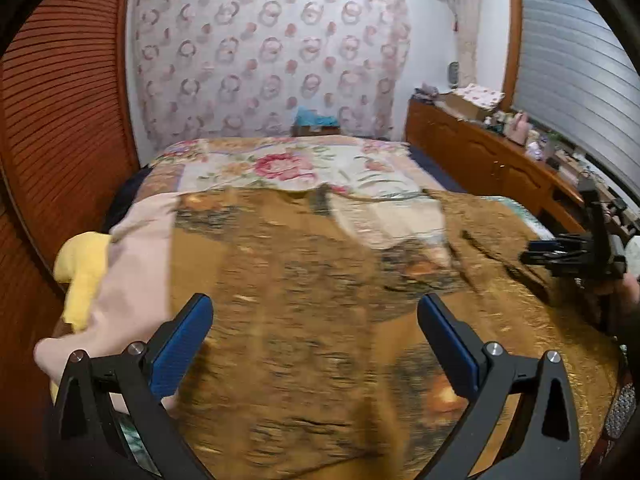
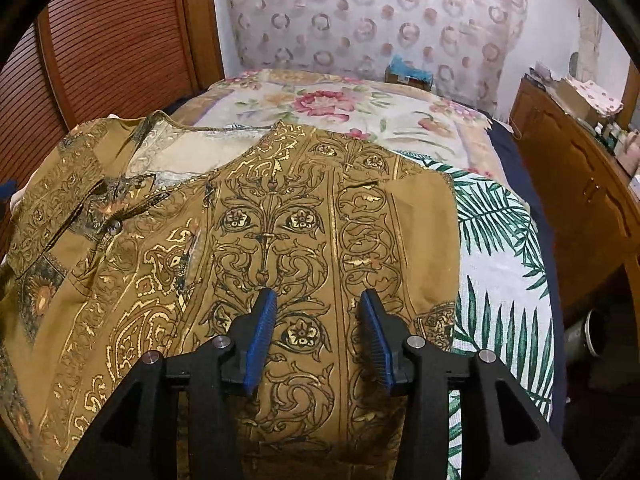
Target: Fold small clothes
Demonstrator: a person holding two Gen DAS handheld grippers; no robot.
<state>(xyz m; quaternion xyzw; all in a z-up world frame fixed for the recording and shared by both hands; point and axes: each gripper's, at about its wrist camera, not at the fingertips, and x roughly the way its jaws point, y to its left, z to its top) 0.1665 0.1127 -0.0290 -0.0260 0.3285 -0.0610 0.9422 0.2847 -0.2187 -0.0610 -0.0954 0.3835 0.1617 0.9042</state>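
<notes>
A brown shirt with gold ornate print (image 2: 280,208) lies spread on the bed, its collar and a button (image 2: 115,227) toward the left. My right gripper (image 2: 318,294) hovers open just over the shirt's near part, and nothing sits between its blue pads. In the left wrist view the same shirt (image 1: 300,272) is motion-blurred. My left gripper (image 1: 316,304) stands wide open above it, empty. The right gripper (image 1: 560,252) shows at the far right edge, held by a hand.
A pink cloth (image 1: 132,264) and a yellow cloth (image 1: 80,264) lie at the bed's left edge. A palm-leaf sheet (image 2: 500,248) and a floral cover (image 2: 320,108) lie under the shirt. A slatted wooden door (image 2: 120,48) stands left, a cluttered wooden cabinet (image 2: 580,184) right.
</notes>
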